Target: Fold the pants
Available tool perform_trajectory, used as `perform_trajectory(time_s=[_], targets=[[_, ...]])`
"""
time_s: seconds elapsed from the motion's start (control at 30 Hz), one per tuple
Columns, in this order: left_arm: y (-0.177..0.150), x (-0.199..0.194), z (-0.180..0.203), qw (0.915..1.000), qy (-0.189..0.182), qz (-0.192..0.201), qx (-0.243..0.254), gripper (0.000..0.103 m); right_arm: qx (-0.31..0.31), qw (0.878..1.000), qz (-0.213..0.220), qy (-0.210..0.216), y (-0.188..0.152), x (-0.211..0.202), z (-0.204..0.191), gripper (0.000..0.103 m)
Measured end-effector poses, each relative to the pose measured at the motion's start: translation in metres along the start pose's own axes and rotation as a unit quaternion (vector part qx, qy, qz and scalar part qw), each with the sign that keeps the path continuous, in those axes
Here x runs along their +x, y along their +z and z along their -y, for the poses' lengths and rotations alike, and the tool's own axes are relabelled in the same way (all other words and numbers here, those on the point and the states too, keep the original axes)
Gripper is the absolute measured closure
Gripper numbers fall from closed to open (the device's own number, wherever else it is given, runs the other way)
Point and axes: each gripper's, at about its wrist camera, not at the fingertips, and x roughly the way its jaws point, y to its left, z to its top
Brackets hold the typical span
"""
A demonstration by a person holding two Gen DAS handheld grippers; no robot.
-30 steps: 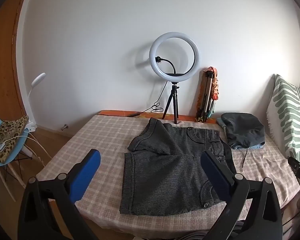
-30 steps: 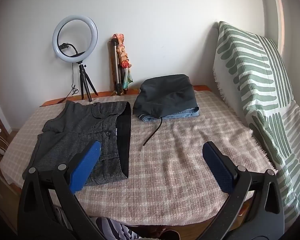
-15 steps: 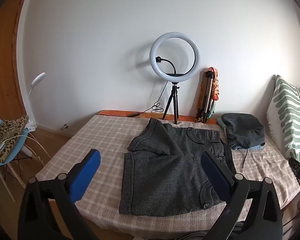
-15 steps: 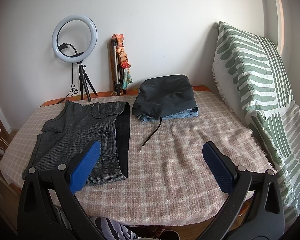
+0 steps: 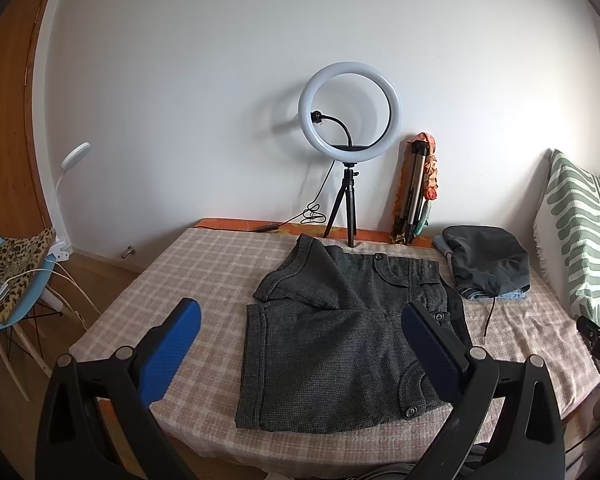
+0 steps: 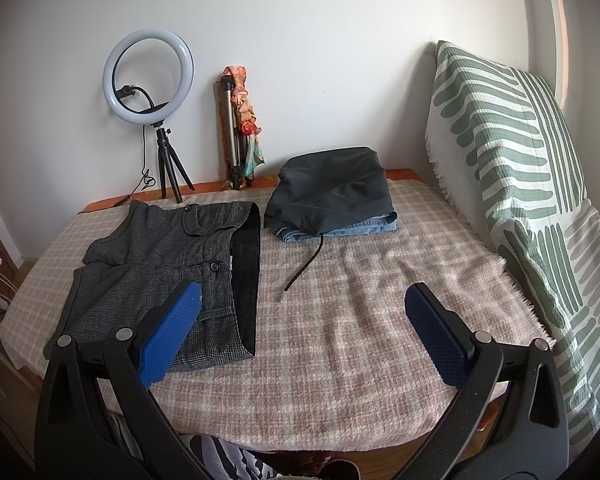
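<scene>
Dark grey short pants (image 5: 340, 332) lie flat on the checked bed cover (image 5: 204, 280), waist to the right, far leg partly folded over. They also show at the left of the right wrist view (image 6: 168, 264). My left gripper (image 5: 300, 344) is open and empty, held above the near edge of the bed in front of the pants. My right gripper (image 6: 300, 328) is open and empty, over bare cover to the right of the pants' waist.
A stack of folded dark and blue clothes (image 6: 336, 196) with a loose drawstring lies at the back. A ring light on a tripod (image 5: 350, 128) and a folded tripod (image 5: 414, 192) stand by the wall. A green-striped pillow (image 6: 520, 184) leans at the right. A blue chair (image 5: 4, 280) is left of the bed.
Both grippers have drawn back slightly from the bed, so the pants and clothes look a little farther away. Nothing on the bed has moved.
</scene>
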Motion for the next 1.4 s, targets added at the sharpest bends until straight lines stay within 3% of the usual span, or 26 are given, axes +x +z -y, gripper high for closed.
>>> perform_trajectory(time_s=[1.4], targets=[[-0.002,0.007,-0.002,1.0000,-0.004,-0.007,0.003,0.002,-0.008,0.999,0.026,-0.030,0.013,-0.019,-0.015,0.000]])
